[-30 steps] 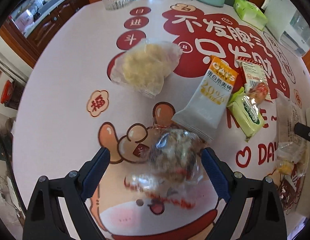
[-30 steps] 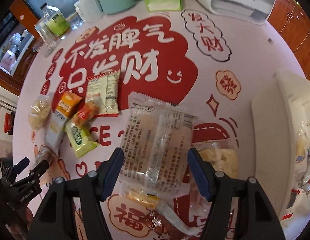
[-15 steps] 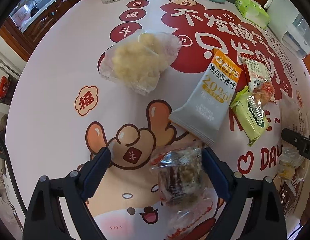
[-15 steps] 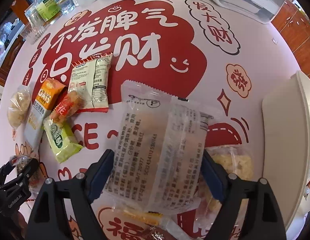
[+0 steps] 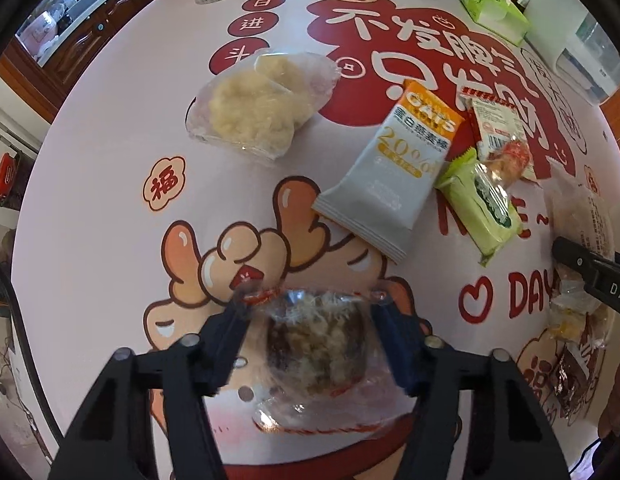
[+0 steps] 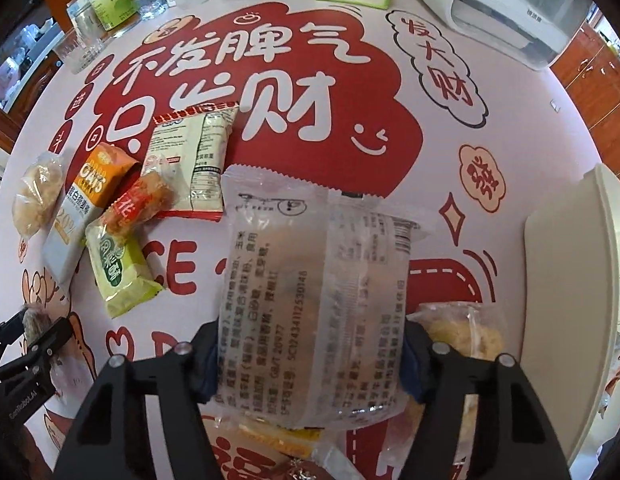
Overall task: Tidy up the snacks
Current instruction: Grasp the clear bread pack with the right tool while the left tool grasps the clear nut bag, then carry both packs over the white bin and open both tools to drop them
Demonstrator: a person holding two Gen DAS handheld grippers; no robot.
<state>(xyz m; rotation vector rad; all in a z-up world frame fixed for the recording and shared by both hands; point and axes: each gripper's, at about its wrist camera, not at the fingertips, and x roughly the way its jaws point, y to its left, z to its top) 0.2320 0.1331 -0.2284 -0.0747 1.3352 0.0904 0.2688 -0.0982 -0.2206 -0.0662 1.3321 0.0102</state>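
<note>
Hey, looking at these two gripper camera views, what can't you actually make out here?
- Right wrist view: the clear packet in the right gripper hides the table behind it; what it contains is blurred by the printed film.
- Right wrist view: the white bin is cut off by the edge, its inside mostly unseen.
- Left wrist view: the small wrapped cake in the left gripper is glare-blurred, label unreadable.
- Left wrist view: the right-edge snacks are distorted, partly behind the right gripper.

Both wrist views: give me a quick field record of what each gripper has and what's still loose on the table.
left gripper: shut on clear-wrapped dark snack
right gripper: shut on large translucent packet
loose snacks: oats bar, green packet, orange candy, white label-up packet, pale floss bun
near right gripper: another pale bun
white tray: at right edge; contents unclear
</note>
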